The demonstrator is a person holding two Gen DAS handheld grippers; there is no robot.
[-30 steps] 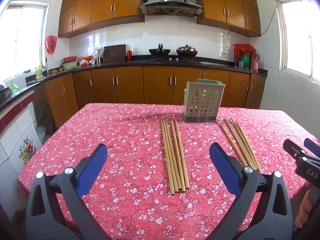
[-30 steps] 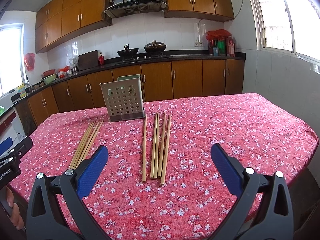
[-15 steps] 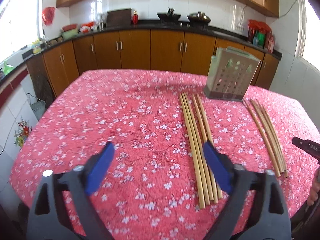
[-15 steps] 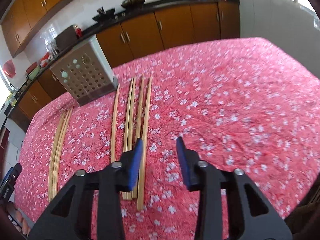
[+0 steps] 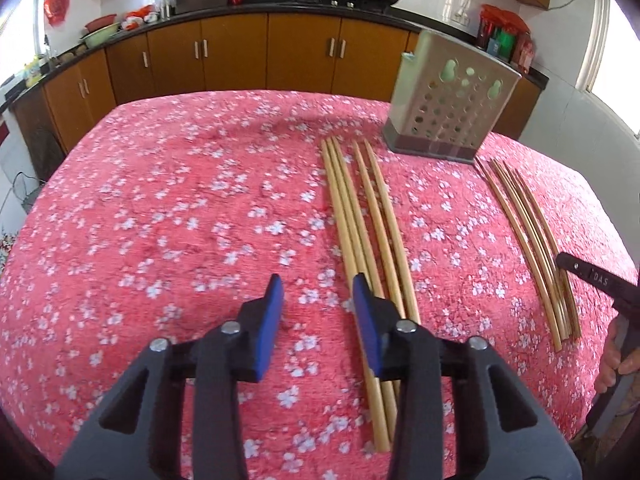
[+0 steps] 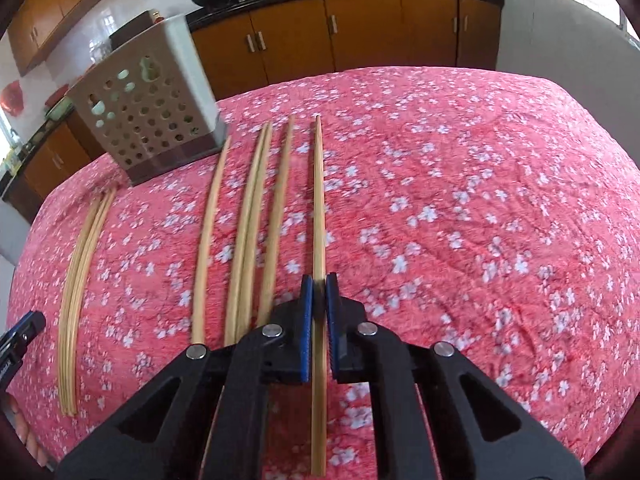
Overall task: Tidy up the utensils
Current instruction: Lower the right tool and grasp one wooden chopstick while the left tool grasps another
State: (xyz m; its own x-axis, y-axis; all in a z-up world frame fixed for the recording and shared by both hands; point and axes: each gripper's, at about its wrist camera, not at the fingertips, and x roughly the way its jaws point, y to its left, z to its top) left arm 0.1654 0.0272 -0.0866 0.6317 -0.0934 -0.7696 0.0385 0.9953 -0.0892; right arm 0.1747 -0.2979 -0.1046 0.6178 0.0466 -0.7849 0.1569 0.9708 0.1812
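Note:
Two bunches of bamboo chopsticks lie on a red flowered tablecloth in front of a perforated grey utensil holder [image 5: 448,108], also in the right wrist view [image 6: 148,108]. My right gripper [image 6: 319,282] is shut on the rightmost chopstick [image 6: 319,208] of its bunch [image 6: 248,224], low over the cloth. My left gripper [image 5: 318,294] is partly open and empty, low over the cloth, its right pad [image 5: 366,320] beside the left bunch [image 5: 360,224]. That bunch shows far left in the right wrist view [image 6: 80,276].
The table [image 5: 160,208] has rounded edges dropping off on all sides. Kitchen cabinets and a counter [image 5: 240,44] stand behind it. The right bunch [image 5: 532,248] lies to the right of the holder. The right gripper's body [image 5: 600,280] shows at the right edge.
Both grippers dropped toward the cloth and narrowed. The right one closed onto the rightmost chopstick. The left one came down beside the left bunch.

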